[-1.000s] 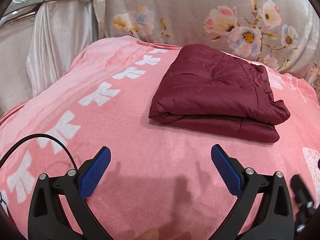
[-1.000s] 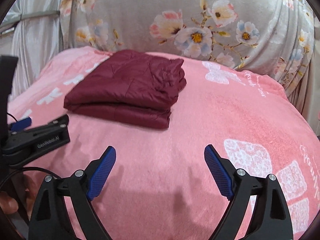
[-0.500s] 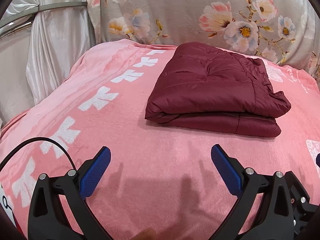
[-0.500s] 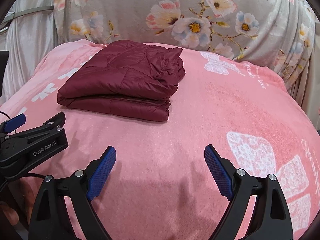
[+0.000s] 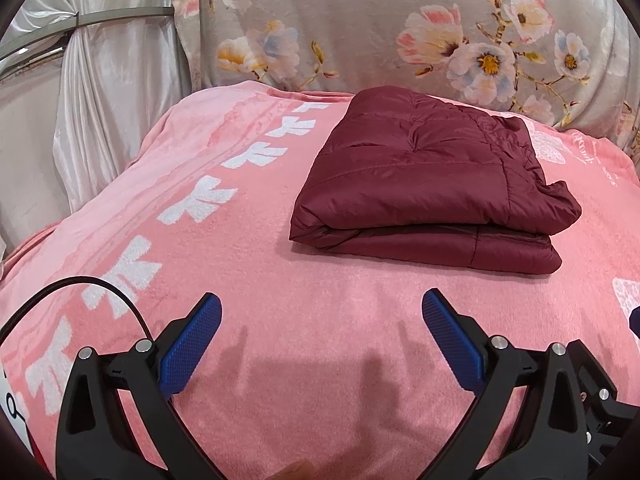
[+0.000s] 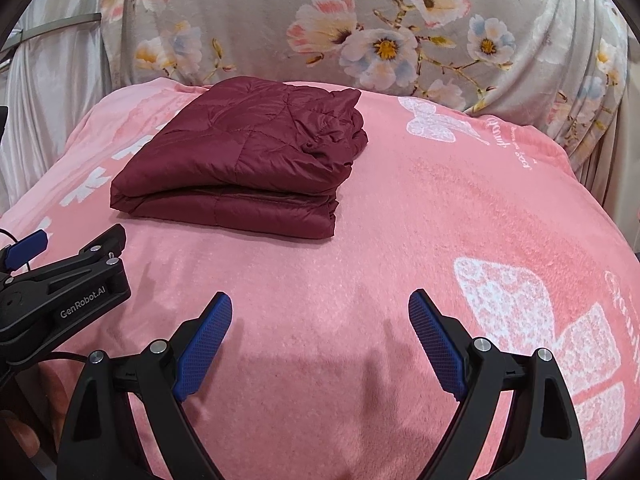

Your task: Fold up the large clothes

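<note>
A dark red quilted jacket [image 5: 424, 184] lies folded into a thick rectangle on the pink blanket [image 5: 280, 280]; the right wrist view shows the same jacket [image 6: 240, 160] at upper left. My left gripper [image 5: 322, 320] hovers in front of it, open, with nothing between its blue pads. My right gripper [image 6: 320, 316] is open too, over bare blanket to the right of the jacket's near edge. The left gripper's black body [image 6: 60, 292] shows at the left edge of the right wrist view.
A grey floral cover [image 5: 400, 28] rises behind the blanket. A pale satin curtain [image 5: 100, 100] with a metal rail hangs at the left. A black cable [image 5: 80, 284] loops by the left gripper. The blanket [image 6: 480, 220] falls away at its right edge.
Both views have tilted and shifted slightly, so the jacket sits a little differently in each frame. The jacket itself has not moved and both grippers have stayed open.
</note>
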Available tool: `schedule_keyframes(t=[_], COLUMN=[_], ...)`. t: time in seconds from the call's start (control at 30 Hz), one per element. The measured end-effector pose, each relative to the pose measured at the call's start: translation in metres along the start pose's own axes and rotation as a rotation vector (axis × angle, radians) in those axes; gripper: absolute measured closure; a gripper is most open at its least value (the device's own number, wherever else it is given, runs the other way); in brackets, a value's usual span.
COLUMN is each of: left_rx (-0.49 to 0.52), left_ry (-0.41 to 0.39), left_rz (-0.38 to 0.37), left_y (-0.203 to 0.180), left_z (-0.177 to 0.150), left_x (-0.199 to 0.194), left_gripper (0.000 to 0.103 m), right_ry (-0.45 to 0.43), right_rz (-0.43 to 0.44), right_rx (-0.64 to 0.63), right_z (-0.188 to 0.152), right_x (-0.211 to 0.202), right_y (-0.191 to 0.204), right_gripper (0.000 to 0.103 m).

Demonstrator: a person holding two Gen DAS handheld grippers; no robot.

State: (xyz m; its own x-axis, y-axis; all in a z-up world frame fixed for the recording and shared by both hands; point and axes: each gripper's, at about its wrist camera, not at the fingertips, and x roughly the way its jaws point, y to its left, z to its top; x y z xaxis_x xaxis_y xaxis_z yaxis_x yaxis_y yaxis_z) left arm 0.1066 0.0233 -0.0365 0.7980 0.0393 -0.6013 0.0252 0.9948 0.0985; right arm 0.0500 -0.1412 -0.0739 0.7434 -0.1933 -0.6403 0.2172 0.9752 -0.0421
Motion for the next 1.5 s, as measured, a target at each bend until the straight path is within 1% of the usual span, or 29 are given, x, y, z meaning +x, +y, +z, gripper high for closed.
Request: schedule_keyframes(t=[0.57, 1.5], left_rx=[0.000, 0.008], left_ry=[-0.018, -0.033], left_rz=[0.000, -0.002], left_y=[0.0016, -0.0042], left_z=[0.0049, 0.0018], left_x=[-0.0036, -0.0066], left_gripper=[0.005, 0.005], right_ry=[-0.005, -0.008], right_rz=[-0.005, -0.006], right_rx=[0.000, -0.001], right_z=[0.0014, 0.0006], right_x=[-0.0012, -0.0017], right_y=[0.0000, -0.0008], right_gripper=[0.016, 0.016])
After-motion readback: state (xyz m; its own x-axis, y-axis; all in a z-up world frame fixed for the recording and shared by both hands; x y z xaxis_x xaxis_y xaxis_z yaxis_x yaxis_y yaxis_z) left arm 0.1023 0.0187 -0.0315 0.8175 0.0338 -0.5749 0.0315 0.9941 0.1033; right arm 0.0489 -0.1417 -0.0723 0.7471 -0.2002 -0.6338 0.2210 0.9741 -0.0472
